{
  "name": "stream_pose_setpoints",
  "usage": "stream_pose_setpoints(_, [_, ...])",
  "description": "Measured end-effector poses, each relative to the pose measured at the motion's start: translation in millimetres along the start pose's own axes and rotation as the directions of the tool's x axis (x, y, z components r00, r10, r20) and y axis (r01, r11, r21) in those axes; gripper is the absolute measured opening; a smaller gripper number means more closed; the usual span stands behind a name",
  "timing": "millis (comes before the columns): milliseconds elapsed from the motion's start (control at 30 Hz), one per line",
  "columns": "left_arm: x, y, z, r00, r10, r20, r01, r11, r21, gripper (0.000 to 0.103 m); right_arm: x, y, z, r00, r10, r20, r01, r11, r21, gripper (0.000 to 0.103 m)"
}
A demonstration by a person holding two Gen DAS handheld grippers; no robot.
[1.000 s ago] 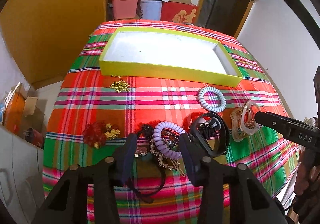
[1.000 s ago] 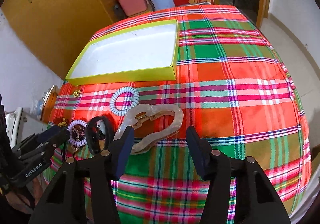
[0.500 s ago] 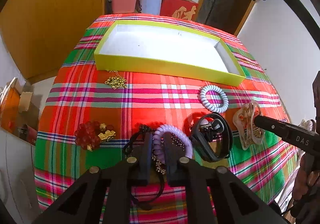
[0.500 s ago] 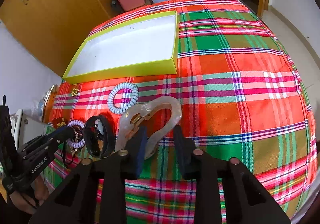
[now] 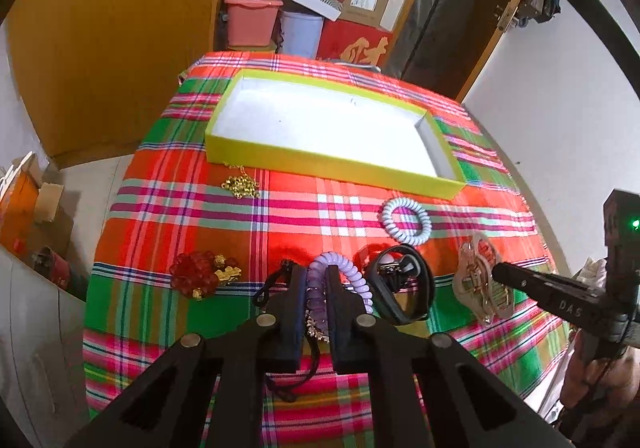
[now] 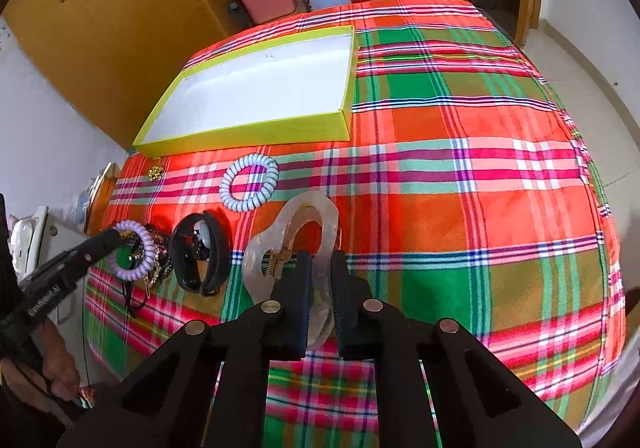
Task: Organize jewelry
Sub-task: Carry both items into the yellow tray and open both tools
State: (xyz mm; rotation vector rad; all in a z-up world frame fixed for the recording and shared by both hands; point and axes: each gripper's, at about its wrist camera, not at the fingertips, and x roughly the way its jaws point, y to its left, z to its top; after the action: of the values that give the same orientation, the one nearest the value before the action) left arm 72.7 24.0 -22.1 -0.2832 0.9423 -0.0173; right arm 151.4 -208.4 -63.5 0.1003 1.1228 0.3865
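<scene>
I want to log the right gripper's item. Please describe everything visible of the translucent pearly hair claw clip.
The translucent pearly hair claw clip is glossy, plastic-looking, with curved looping arms and a metal spring at its hinge. It stands tilted above the plaid tablecloth, pinched between the fingers of the right gripper, beside the black oval clip.

Yellow-green box [image 5: 320, 164], plaid tablecloth [image 5: 280, 216]

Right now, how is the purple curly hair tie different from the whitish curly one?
The purple hair tie is pinched in the left gripper; the pale blue-white hair tie lies free on the tablecloth. The purple one sits on a tangle of other jewelry, while the pale one lies alone. The pale one is nearer the yellow tray. Both are spiral coil rings.
</scene>
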Motion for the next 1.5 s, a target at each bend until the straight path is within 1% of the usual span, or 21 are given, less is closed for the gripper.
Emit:
stream_pose_setpoints(167, [-13, -4, 1, 1.0, -0.009, 0.022, 0.008, 1.0, 0.012, 0.009, -14, -1, -2, 1.0, -0.001, 0.024, 0.001, 1.0, -0.006, 0.01])
stream_pose_setpoints(367, [-21, -11, 8, 0.999, -0.02, 0.04, 0.018, 0.999, 0.032, 0.009, -30, 6, 6, 0.998, -0.003, 0.07, 0.005, 0.999, -0.033, 0.01])
stream_pose_setpoints(533, [-23, -9, 20, 0.998, -0.018, 0.052, 0.017, 0.999, 0.037, 0.009, -36, 15, 22, 0.994, 0.003, 0.106, 0.005, 0.998, -0.069, 0.01])
stream_pose_setpoints(767, [-14, -5, 51, 0.997, -0.017, 0.07, 0.014, 0.999, 0.043, 0.009, -33, 27, 54, 0.989, 0.012, 0.146, 0.005, 0.993, -0.115, 0.01])
stream_pose_setpoints(933, [-2, -1, 81, 0.996, -0.015, 0.088, 0.009, 0.998, 0.059, 0.009, -24, 31, 85, 0.985, 0.001, 0.172, 0.024, 0.989, -0.144, 0.01])
stream_pose_setpoints(1200, [33, 12, 124, 0.995, 0.013, 0.094, -0.019, 0.998, 0.066, 0.009, 4, 31, 126, 0.985, -0.005, 0.174, 0.033, 0.987, -0.156, 0.01])
stream_pose_setpoints(1367, [59, 25, 140, 0.996, 0.043, 0.077, -0.049, 0.996, 0.073, 0.009, 28, 26, 146, 0.988, -0.023, 0.155, 0.047, 0.988, -0.15, 0.01])
stream_pose_setpoints(1500, [79, 40, 145, 0.996, 0.065, 0.054, -0.068, 0.996, 0.062, 0.009, 50, 23, 158, 0.99, -0.048, 0.13, 0.069, 0.985, -0.159, 0.01])
